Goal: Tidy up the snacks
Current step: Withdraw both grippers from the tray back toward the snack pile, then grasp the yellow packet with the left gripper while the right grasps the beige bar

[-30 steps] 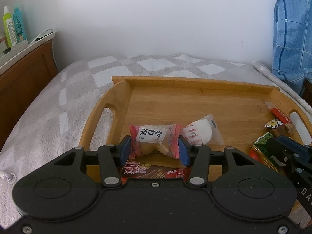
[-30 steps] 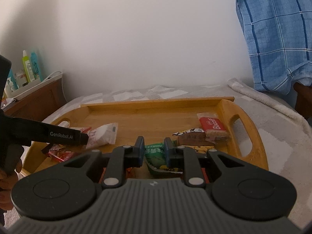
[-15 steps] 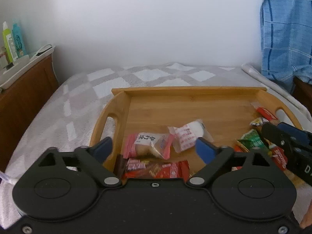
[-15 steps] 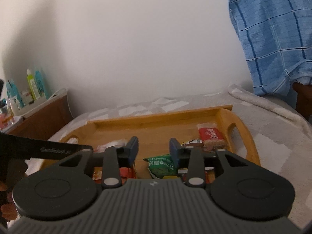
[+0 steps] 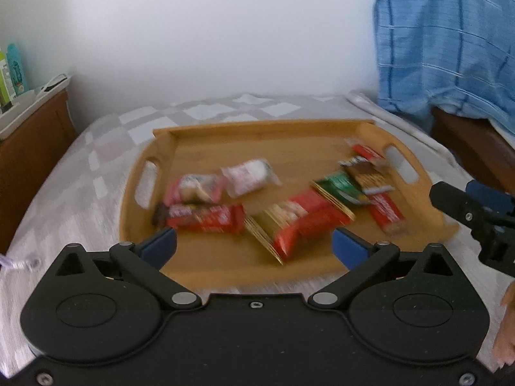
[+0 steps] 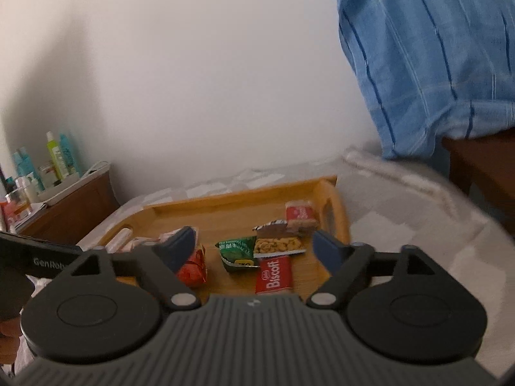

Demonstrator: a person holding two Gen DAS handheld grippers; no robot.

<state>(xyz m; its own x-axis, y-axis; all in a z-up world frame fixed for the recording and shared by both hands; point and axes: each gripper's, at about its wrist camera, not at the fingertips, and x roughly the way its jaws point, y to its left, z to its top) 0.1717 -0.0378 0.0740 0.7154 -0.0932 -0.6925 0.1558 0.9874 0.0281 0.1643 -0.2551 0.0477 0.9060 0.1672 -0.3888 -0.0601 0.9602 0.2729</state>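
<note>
A wooden tray [image 5: 206,262] lies on the bed and holds several wrapped snacks. At its left are a pink packet [image 5: 193,188], a white packet [image 5: 248,180] and a red bar [image 5: 206,217]. A large red bag [image 5: 299,222], a green packet [image 5: 338,186] and a red Biscoff bar [image 5: 384,210] lie to the right. My left gripper [image 5: 254,246] is open and empty, held back over the tray's near edge. My right gripper [image 6: 254,246] is open and empty above the green packet [image 6: 238,251] and Biscoff bar [image 6: 273,275].
The tray [image 6: 225,215] sits on a grey-and-white checked blanket [image 5: 80,177]. A wooden bedside cabinet [image 5: 29,148] with bottles stands at the left. A blue checked cloth [image 5: 450,41] hangs at the right. A white wall is behind.
My left gripper let go of the pink packet, opened wide and pulled back from the tray. My right gripper opened from nearly shut and also drew back and up.
</note>
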